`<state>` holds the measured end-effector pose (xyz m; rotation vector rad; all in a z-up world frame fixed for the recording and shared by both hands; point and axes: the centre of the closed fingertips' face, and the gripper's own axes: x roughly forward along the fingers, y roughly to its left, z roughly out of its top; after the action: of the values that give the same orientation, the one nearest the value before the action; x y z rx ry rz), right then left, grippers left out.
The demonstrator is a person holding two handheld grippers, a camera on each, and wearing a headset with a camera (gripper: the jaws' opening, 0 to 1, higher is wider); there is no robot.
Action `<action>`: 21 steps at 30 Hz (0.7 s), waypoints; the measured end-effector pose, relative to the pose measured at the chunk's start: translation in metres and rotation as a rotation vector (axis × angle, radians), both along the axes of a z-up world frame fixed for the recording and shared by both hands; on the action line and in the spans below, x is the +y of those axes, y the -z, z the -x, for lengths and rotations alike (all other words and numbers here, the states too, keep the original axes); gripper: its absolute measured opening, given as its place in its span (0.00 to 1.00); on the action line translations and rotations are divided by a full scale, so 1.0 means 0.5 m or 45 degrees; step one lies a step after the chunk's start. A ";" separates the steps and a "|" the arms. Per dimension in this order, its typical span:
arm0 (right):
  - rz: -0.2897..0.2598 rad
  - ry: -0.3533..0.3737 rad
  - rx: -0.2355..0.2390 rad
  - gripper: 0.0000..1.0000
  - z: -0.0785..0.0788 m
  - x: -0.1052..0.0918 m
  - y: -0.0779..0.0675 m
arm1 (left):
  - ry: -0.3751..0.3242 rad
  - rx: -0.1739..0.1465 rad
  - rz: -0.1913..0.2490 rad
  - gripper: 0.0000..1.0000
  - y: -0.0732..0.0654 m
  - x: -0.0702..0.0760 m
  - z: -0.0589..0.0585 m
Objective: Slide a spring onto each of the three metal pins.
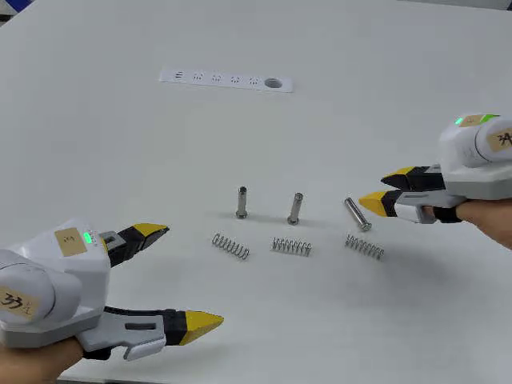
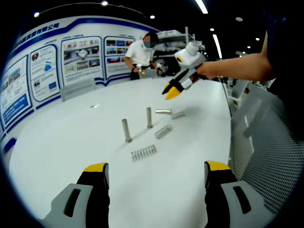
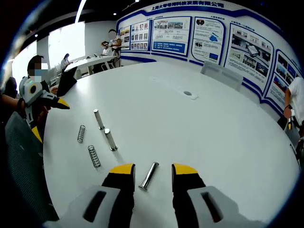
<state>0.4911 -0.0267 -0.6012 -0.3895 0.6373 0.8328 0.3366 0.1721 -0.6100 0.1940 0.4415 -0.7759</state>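
White table (image 1: pixel 120 160), power strip (image 1: pixel 225 79) beyond pins (image 1: pixel 295 208)

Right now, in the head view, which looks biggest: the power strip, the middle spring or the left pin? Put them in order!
1. The power strip, clearly longest.
2. The middle spring and left pin look about alike; the upright pin is foreshortened, so no ranking.

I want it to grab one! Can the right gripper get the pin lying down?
Probably yes. The right gripper is open, and the lying pin sits between its jaws, nothing blocking.
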 end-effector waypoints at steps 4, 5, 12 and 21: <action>0.030 0.032 0.031 0.29 -0.012 0.003 0.017 | -0.002 0.003 0.001 0.84 0.003 0.001 0.001; 0.035 0.046 0.042 0.29 -0.014 0.003 0.021 | -0.002 0.005 0.001 0.84 0.004 0.000 0.002; 0.087 0.088 0.077 0.26 -0.031 0.014 0.045 | 0.002 0.008 0.003 0.83 0.005 -0.002 0.002; 0.163 0.153 0.151 0.21 -0.040 0.016 0.077 | 0.002 0.011 0.001 0.83 0.006 0.001 0.001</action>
<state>0.5110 -0.0185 -0.6396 -0.4157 0.8196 0.7058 0.3359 0.1728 -0.6132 0.1904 0.4493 -0.7789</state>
